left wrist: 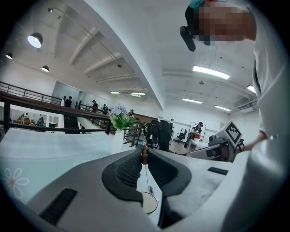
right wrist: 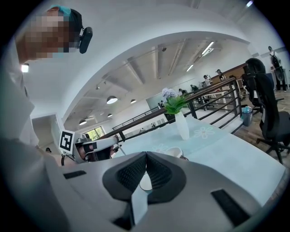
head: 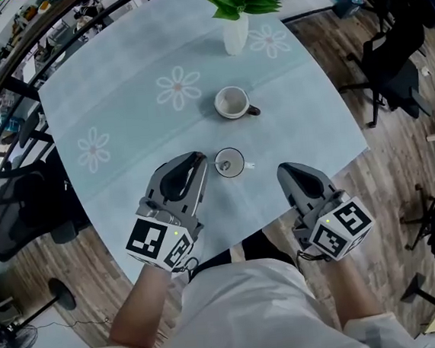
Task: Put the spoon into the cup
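Observation:
My left gripper [head: 200,157] is shut on the brown end of a thin spoon [left wrist: 144,157]. The spoon's stem runs down from the pads, and its small bowl [head: 223,163] hangs over a small round white dish with a dark rim [head: 231,176]. In the left gripper view [left wrist: 144,152] the dish [left wrist: 147,206] shows through the gap under the jaws. A white cup [head: 232,102] with a dark handle on its right stands farther back. My right gripper [head: 286,168] hovers to the right of the dish, its jaws together and holding nothing [right wrist: 146,154]. The cup [right wrist: 174,152] shows just past them.
A pale blue flowered cloth covers the table [head: 119,102]. A white vase with a green plant [head: 235,34] stands near the far edge behind the cup. Black office chairs stand on the floor at the right [head: 394,60] and left [head: 14,212]. My body is at the near table edge.

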Demonstrator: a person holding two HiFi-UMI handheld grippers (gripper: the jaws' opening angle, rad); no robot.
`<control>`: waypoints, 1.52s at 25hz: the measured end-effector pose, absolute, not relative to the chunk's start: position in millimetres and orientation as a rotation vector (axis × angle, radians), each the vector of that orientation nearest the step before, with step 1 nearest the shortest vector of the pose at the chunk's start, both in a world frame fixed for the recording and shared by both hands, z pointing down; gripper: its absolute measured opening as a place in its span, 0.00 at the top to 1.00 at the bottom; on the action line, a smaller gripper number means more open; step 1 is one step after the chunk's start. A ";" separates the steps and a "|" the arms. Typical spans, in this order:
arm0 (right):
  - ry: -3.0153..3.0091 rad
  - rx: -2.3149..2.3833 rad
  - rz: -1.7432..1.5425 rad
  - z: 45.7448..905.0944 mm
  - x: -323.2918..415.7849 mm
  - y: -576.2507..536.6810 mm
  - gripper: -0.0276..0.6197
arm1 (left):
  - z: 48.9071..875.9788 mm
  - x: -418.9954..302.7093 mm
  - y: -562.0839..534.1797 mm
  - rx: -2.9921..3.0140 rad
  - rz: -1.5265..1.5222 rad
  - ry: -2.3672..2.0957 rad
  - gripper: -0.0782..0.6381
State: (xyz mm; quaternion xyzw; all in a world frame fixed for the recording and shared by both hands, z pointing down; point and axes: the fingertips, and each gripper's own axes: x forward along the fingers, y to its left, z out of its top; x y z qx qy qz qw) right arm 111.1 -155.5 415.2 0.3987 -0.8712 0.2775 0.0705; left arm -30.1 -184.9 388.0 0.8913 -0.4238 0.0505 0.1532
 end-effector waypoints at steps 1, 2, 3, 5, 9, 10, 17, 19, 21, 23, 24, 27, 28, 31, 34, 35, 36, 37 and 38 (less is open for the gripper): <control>-2.617 1.202 0.839 416.9 114.2 -157.6 0.93 | 389.8 -28.0 -187.1 2.555 0.148 -1.214 0.81; -2.614 1.204 0.842 418.6 117.2 -159.5 0.93 | 391.9 -26.1 -189.4 2.553 0.151 -1.213 0.81; -2.610 1.205 0.844 420.5 119.6 -161.3 0.93 | 394.7 -24.5 -191.6 2.552 0.156 -1.213 0.81; -2.603 1.206 0.849 424.4 122.9 -164.0 0.93 | 401.6 -22.5 -195.6 2.546 0.167 -1.211 0.81; -2.588 1.211 0.865 431.2 127.3 -166.9 0.93 | 417.5 -21.0 -201.2 2.520 0.183 -1.207 0.81; -2.583 1.211 0.870 433.2 128.2 -167.4 0.93 | 421.8 -20.6 -202.5 2.514 0.188 -1.206 0.81; -2.557 1.207 0.897 446.7 132.8 -169.8 0.93 | 455.8 -17.3 -208.6 2.471 0.225 -1.199 0.81; -2.547 1.203 0.904 451.2 132.8 -169.8 0.93 | 463.9 -17.1 -209.2 2.460 0.232 -1.197 0.81; -2.536 1.197 0.912 456.1 132.1 -169.9 0.93 | 471.7 -16.8 -210.0 2.450 0.241 -1.195 0.81; -2.527 1.189 0.923 460.9 131.3 -170.1 0.93 | 480.0 -16.1 -210.8 2.440 0.251 -1.192 0.81; -2.523 1.186 0.927 463.1 131.1 -170.1 0.93 | 484.3 -15.5 -210.9 2.435 0.255 -1.191 0.81; -2.512 1.179 0.941 468.7 131.5 -169.9 0.93 | 496.6 -13.5 -210.0 2.421 0.265 -1.188 0.81; -2.509 1.177 0.945 469.7 131.9 -169.8 0.93 | 499.7 -12.8 -209.5 2.417 0.266 -1.188 0.81; -2.502 1.173 0.952 471.6 132.7 -170.2 0.93 | 507.0 -11.2 -208.6 2.410 0.273 -1.186 0.81; -2.495 1.168 0.956 474.9 132.8 -170.5 0.93 | 513.6 -9.5 -208.6 2.408 0.282 -1.180 0.81; -2.492 1.166 0.958 476.3 132.9 -170.4 0.93 | 515.7 -9.0 -208.8 2.407 0.284 -1.179 0.81; -2.489 1.163 0.959 477.7 133.1 -170.4 0.93 | 517.9 -8.6 -209.2 2.405 0.285 -1.178 0.81; -2.486 1.161 0.961 479.1 133.4 -170.3 0.93 | 520.3 -8.2 -209.6 2.402 0.287 -1.178 0.81; -2.484 1.160 0.963 480.4 133.9 -170.2 0.93 | 522.8 -7.7 -210.0 2.398 0.289 -1.178 0.81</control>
